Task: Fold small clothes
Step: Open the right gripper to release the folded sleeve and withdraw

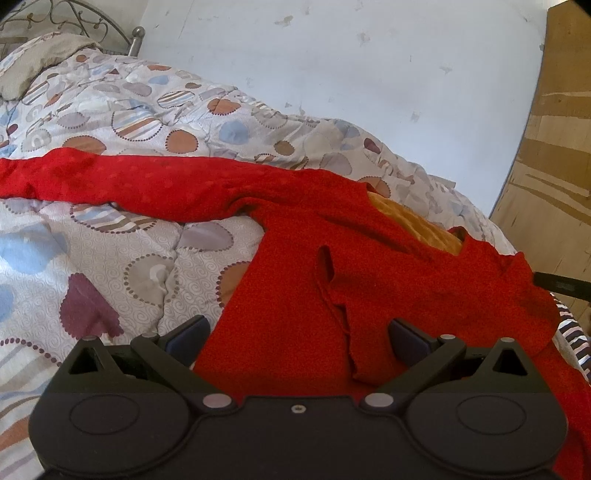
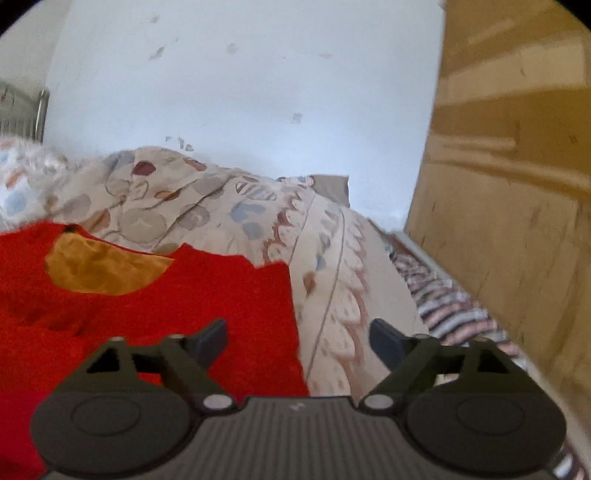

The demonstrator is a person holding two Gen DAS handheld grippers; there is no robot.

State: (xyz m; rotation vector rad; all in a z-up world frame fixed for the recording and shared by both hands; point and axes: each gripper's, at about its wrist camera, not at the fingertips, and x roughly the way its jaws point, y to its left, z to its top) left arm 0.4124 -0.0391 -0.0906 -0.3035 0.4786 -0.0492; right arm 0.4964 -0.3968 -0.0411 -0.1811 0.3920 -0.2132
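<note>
Red knit garment [image 1: 314,266] lying spread on a bed, directly ahead of and beneath the left hand-held gripper [image 1: 299,336]. 1 long sleeve [image 1: 122,181] extends flat to the far left of that hand-held gripper, across the quilt. The neck opening, ahead and slightly right of the fingers, exposes an orange-yellow lining [image 1: 413,225]. A loose seam or torn edge with a trailing thread runs down the red cloth between the 2 fingers. The left hand-held gripper stands open, its jaws spread wide over the fabric and pressing on nothing.

In the right wrist view, the same garment [image 2: 155,306] lies to the left of and below the right hand-held gripper [image 2: 299,341], with the lining [image 2: 99,271] ahead on the left. The right edge of the cloth passes under the gap between the fingers. The right hand-held gripper is also open; its left finger [image 2: 208,341] hangs over red fabric, its right finger [image 2: 386,341] over bare quilt, and nothing is clamped. This view is blurred.

The patterned quilt [image 1: 122,266], printed with circles and hearts, covers the bed on all sides. A metal headboard [image 1: 74,18] rises far left, a marked white wall [image 1: 351,74] stands beyond, and a wooden panel [image 2: 517,184] stands to the right.
</note>
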